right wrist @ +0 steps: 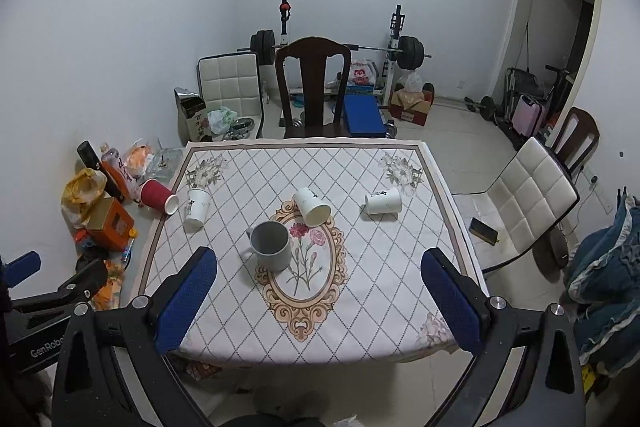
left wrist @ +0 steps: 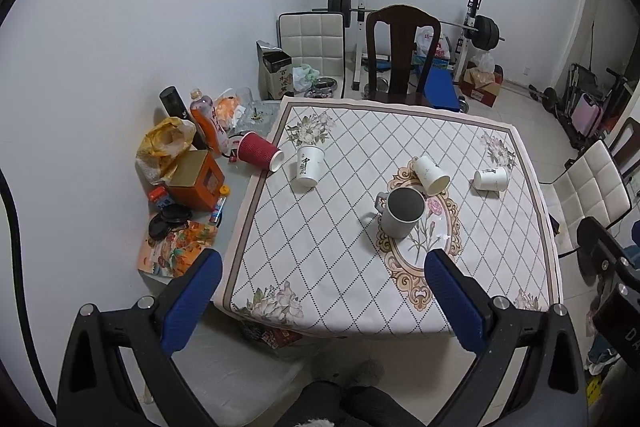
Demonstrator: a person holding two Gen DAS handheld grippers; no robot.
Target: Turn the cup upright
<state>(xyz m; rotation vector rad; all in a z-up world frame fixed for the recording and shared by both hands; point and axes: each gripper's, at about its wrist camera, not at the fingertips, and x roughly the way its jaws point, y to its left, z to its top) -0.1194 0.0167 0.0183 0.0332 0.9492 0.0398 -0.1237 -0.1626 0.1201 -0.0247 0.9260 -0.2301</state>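
Three white paper cups (right wrist: 312, 206) (right wrist: 383, 201) (right wrist: 197, 208) and a red cup (right wrist: 159, 196) lie tipped on the desk (right wrist: 360, 287); a grey mug (right wrist: 272, 245) stands upright.

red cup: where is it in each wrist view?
Left wrist: red cup lies on its side at the cloth's left edge, left of centre, mouth toward the cloth.
Right wrist: red cup on its side, far left, same edge.
Shared landmark: grey mug upright by the oval flower motif.
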